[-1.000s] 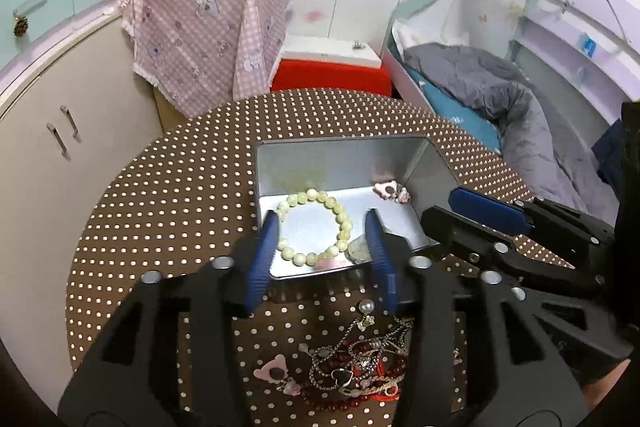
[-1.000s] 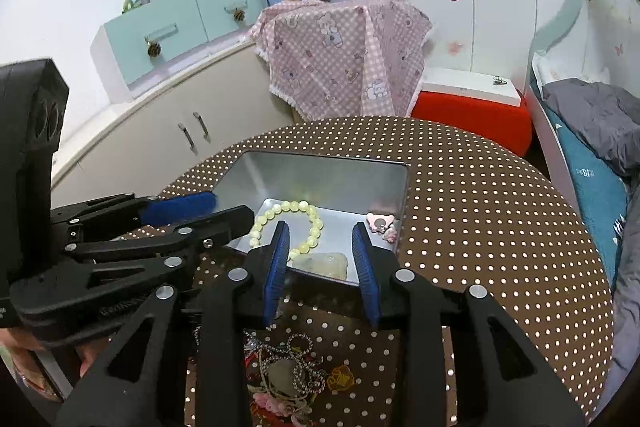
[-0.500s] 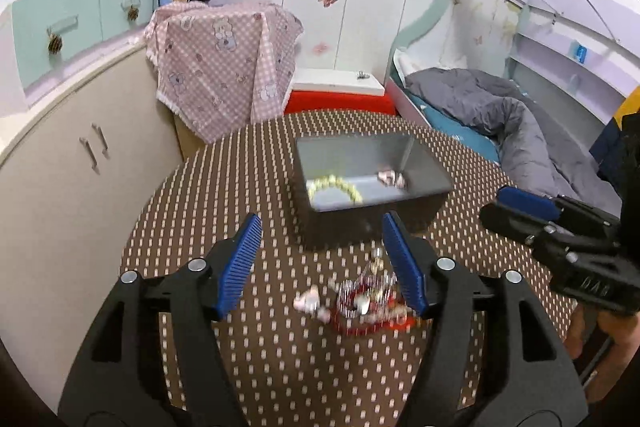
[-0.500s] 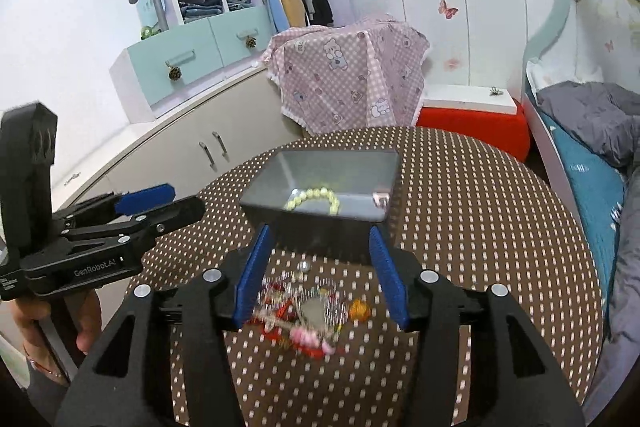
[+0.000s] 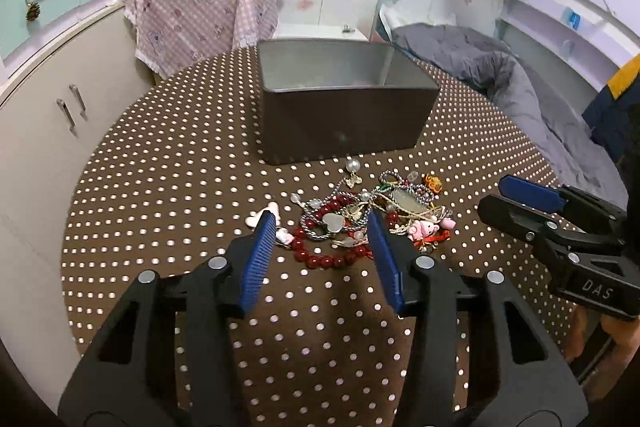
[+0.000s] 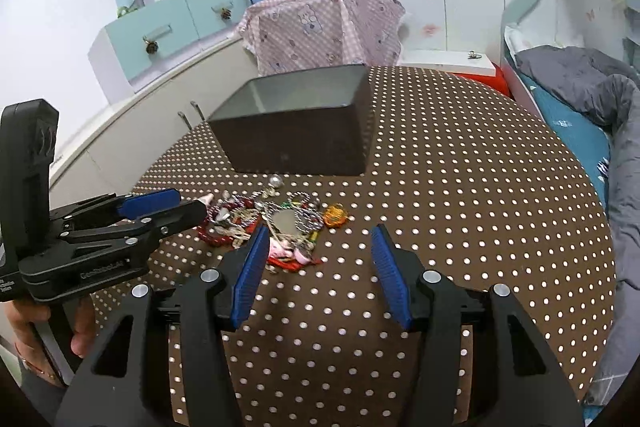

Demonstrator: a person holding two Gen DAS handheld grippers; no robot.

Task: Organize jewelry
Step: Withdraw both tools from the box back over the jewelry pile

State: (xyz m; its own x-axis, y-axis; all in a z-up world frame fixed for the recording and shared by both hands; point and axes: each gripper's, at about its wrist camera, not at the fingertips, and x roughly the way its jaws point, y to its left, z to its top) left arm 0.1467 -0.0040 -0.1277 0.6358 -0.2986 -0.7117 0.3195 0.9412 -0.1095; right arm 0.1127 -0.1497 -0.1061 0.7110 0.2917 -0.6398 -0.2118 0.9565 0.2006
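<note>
Both hand-held grippers, left [image 5: 322, 227] and right [image 6: 316, 241], hung released, empty, near the jewelry pile [image 5: 360, 217]; the left's jaws had just narrowed. Next: grasping one piece for the tin [image 5: 340, 131].

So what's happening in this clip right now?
A person holds a gripper in each hand over a polka-dot table, sorting jewelry. A tangled jewelry pile lies in front of a grey metal box. The left gripper and right gripper both hover at the pile, jaws open and empty; the left's jaws have just been narrowing.
</note>
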